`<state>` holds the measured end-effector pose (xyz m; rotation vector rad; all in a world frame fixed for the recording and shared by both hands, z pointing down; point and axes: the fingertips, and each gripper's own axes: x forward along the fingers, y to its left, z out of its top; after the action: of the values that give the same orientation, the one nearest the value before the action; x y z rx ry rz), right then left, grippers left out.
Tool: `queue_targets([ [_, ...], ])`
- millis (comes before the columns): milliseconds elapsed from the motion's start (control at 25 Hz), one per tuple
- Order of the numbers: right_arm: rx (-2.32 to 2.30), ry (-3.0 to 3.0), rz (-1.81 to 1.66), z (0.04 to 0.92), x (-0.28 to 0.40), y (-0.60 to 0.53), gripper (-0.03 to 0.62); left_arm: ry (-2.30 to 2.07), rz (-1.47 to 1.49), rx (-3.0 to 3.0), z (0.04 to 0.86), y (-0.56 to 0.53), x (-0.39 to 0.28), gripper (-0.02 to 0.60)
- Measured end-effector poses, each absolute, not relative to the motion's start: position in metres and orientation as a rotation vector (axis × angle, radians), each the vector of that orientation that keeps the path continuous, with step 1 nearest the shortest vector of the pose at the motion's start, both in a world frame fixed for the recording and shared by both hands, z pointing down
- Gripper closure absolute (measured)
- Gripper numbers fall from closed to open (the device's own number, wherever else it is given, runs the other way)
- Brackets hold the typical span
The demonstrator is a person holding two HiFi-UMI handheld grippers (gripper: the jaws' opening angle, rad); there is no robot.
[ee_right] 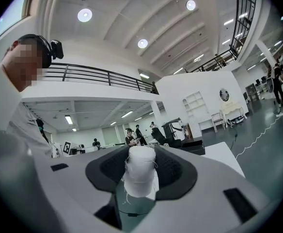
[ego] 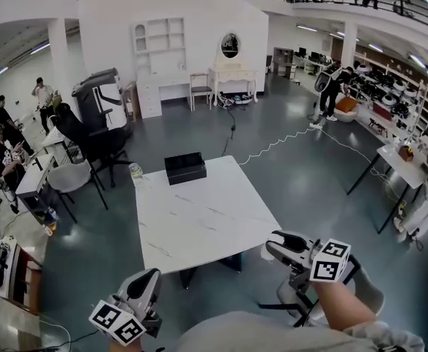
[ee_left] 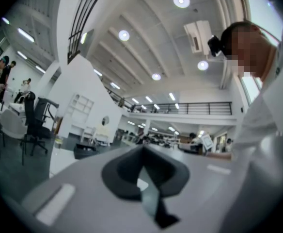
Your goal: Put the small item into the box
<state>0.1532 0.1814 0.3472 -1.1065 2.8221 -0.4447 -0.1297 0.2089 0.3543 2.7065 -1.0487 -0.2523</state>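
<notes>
At near left, the left gripper (ego: 146, 279) hovers just off the near edge of the bench (ego: 199, 222), its fingers (ee_left: 119, 174) pressed together with nothing between them. A black box (ego: 185, 167) sits at the far edge, a jar (ego: 135, 171) just left of it. At near right, the right gripper (ego: 274, 244) has its fingers (ee_right: 173, 169) clamped on a small white roll (ee_right: 140, 171), well apart from the box.

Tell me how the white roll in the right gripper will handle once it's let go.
The white roll, clamped in the right gripper, shows frayed threads, so it is probably soft fabric and light. Its rounded shape suggests it may roll if it lands outside the black box.
</notes>
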Motion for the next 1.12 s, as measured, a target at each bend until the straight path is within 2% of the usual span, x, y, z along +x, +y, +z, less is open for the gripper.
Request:
queue_targets([
  [240,-1.140,2.812,-0.443,0.343,0.105,0.142,0.434,-1.023,-0.258,2.691,0.363,0.169,-0.183,0.577],
  [520,-1.151,2.826,-0.468,0.344,0.074,0.111,0.434,-1.020,-0.278,2.668,0.369,0.144,-0.216,0.577],
  [1120,-0.967,2.873,-0.513,0.366,0.059,0.025,0.434,-1.244,-0.234,2.584,0.379,0.107,-0.244,0.577],
])
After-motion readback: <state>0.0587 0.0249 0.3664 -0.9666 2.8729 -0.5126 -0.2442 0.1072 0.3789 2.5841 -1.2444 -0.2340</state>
